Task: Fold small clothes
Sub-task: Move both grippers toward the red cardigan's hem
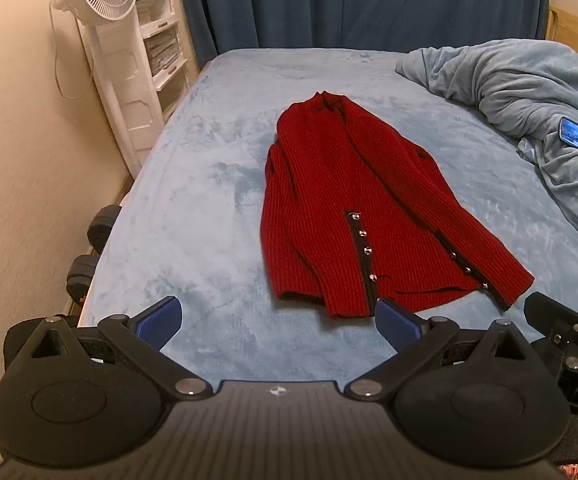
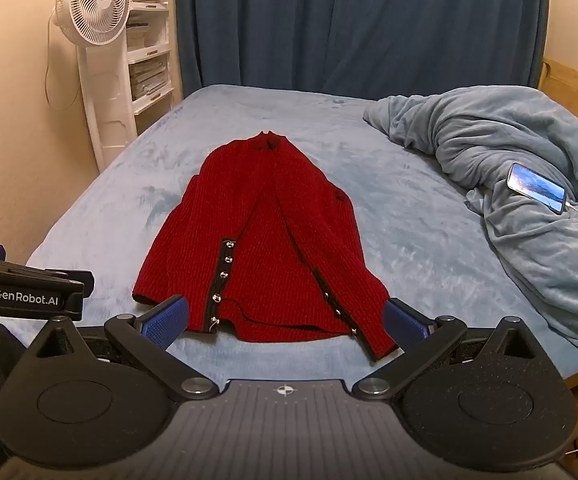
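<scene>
While the red ribbed knit cardigan (image 2: 261,248) lies flat, front open, mid-bed on the pale blue plush bedspread (image 2: 409,248), the left gripper (image 1: 279,320) and right gripper (image 2: 285,318) hover just short of its hem, jaws wide and empty. It looks soft, light and floppy; pinching the two hem corners seems best. Its sleeves are hard to make out, perhaps tucked underneath.

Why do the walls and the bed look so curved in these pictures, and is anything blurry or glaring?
Both wrist views come through a fisheye lens, so the bed bulges and the corners go dark. Left wrist view: warm, even indoor light, and the red cardigan is sharp. Right wrist view: the only bright spot is the lit phone screen on the blanket; the fan near the edge looks stretched.
</scene>
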{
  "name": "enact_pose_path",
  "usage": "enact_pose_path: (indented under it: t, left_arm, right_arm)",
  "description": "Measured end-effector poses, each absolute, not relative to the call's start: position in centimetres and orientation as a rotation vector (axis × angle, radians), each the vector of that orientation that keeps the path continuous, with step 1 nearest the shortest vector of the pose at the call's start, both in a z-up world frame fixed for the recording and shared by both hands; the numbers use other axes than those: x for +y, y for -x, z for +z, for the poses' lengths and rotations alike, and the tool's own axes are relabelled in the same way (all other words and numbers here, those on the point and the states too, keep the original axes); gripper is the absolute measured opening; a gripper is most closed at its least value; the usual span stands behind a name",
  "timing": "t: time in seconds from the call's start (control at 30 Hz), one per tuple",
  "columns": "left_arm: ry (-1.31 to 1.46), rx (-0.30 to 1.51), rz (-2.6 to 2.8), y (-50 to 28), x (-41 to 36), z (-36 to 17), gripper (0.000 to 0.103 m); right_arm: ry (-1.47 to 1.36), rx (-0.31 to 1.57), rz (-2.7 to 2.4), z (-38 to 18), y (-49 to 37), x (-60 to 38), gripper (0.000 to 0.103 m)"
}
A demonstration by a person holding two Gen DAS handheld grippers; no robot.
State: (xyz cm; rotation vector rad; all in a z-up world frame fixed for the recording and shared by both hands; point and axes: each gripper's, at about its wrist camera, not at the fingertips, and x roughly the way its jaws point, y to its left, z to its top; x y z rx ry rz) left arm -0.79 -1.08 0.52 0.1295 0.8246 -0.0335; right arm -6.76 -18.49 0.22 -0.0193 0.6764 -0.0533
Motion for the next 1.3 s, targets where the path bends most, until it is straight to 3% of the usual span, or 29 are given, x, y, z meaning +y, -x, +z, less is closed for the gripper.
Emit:
enact_pose_path:
  t: [0.93, 1.3]
  left_arm:
    - [-0.132, 0.858, -0.039, 0.2, -0.6, -0.5, 0.103]
    - [-0.059, 1.005, -0.088, -6.5, 0.3, -5.1, 0.103]
  right_arm:
    - [0.020, 0.698, -0.044, -0.5, 6.4, -18.5, 0.102]
    - [-0.015, 0.790, -0.154, -6.3, -1.7, -24.4, 0.102]
